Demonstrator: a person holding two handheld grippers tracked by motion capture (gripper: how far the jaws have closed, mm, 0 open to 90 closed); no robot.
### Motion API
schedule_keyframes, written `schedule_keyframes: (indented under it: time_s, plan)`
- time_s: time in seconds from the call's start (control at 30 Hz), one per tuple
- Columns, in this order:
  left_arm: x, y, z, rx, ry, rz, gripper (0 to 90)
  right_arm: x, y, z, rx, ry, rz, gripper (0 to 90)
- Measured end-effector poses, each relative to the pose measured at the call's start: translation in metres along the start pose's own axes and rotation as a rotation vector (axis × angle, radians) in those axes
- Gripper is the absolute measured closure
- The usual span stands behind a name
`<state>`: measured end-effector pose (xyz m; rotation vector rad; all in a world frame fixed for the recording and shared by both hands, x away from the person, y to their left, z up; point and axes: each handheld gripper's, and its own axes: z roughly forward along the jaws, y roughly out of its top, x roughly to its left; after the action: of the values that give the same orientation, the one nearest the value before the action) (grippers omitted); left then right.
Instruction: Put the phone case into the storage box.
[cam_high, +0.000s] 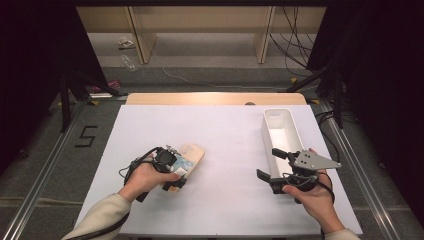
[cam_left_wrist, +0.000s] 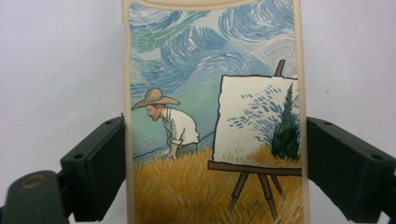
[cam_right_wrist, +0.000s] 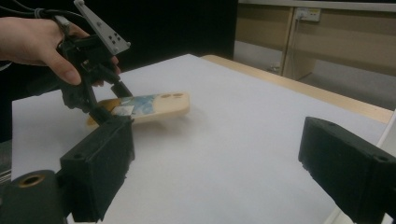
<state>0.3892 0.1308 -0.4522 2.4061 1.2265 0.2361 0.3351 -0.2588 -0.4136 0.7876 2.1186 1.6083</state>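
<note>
- High view: white table (cam_high: 225, 200) top, wooden edge along far side. Left gripper (cam_high: 172, 172) at near left, held in the person's left hand (cam_high: 145, 180), clamped on the near end of a phone case (cam_high: 190, 157). Case is beige-rimmed with painted art, lying roughly flat and angled toward far right, its far end free.
- High view: long white bin (cam_high: 280, 131) on right side of table, running near to far. Right gripper (cam_high: 267, 170) at the bin's near end, just to the left of it, in the right hand (cam_high: 307, 195); jaws spread, nothing between them; grey three-cornered plate on top. The two grippers are well apart.
- Left gripper view: phone case (cam_left_wrist: 212, 116) sits upright between the two black jaws, both pressing its long edges, so it is pinched across its width. Print shows a man in a straw hat, an easel with canvas, a wheat field, a swirly blue sky. White table behind.
- Right gripper view: own black jaws wide apart over bare white table (cam_right_wrist: 224, 154), holding nothing. Farther off at left, left gripper (cam_right_wrist: 109, 100) with hand (cam_right_wrist: 37, 42) grips the phone case (cam_right_wrist: 154, 106); the case's free end with camera cut-outs points right and is raised slightly, shadow beneath. Whether the gripped end touches the table, cannot tell.
</note>
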Motion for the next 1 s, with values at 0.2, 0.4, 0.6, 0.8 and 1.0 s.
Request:
schedule_keyframes:
  time_s: [0.2, 0.4, 0.6, 0.8, 1.0]
  plan:
    - [0.001, -0.001, -0.003, -0.057, 0.013, -0.002, 11.4, 0.000, 0.000, 0.000, -0.001, 0.004, 0.001, 11.5]
    - [-0.001, -0.002, -0.006, -0.124, 0.019, 0.001, 11.4, 0.000, 0.000, 0.000, -0.003, 0.000, -0.001, 11.5]
    - [-0.003, -0.003, -0.007, -0.181, 0.022, 0.010, 11.4, 0.001, 0.000, 0.001, 0.002, -0.003, -0.002, 11.4]
    - [-0.005, -0.005, -0.008, -0.232, 0.014, 0.025, 11.5, 0.000, 0.000, 0.001, -0.004, -0.004, 0.006, 11.3]
    - [-0.006, -0.004, -0.011, -0.280, 0.030, 0.033, 11.5, 0.000, 0.000, 0.001, -0.006, -0.003, 0.012, 11.3]
